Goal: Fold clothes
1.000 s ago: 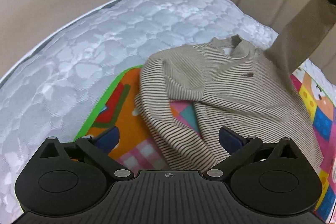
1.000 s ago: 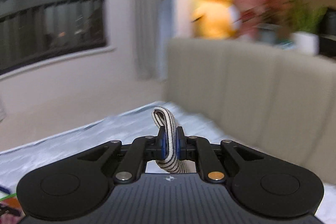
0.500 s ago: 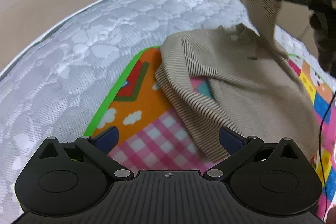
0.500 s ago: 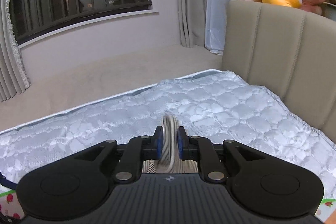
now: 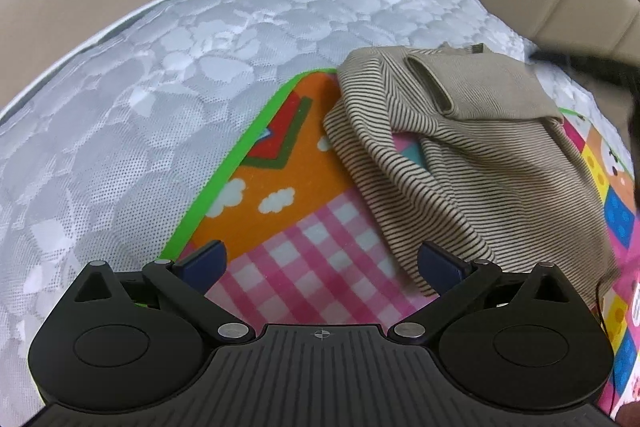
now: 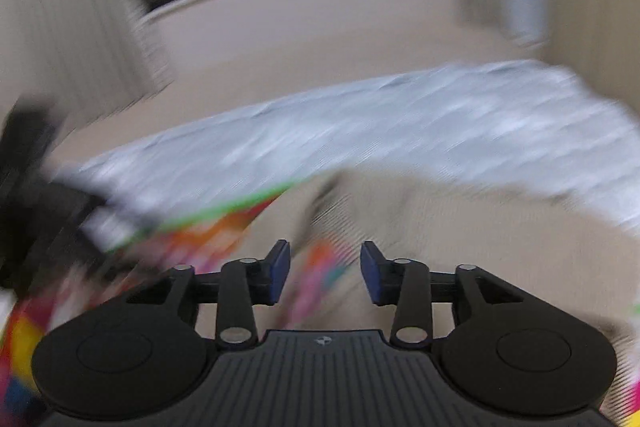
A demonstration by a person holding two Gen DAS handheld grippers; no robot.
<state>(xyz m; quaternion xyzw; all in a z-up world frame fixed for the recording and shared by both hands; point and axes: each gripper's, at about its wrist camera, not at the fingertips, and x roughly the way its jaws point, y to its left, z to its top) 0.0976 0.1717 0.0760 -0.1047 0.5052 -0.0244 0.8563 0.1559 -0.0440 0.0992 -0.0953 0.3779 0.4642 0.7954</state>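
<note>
The striped sweater (image 5: 472, 163) lies crumpled on the colourful play mat (image 5: 288, 227), right of centre in the frame. The left gripper (image 5: 320, 263) hovers wide apart, empty; the right gripper (image 6: 325, 273) also stands apart, its view blurred.

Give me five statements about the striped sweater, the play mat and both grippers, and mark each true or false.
1. The striped sweater lies partly on the colourful play mat. True.
2. The left gripper is clamped on the sweater. False: its jaws are wide open and hold nothing.
3. The right gripper is open. True.
4. The mat has a blue border. False: it is green.
5. One sleeve is folded across the sweater's chest. True.
</note>
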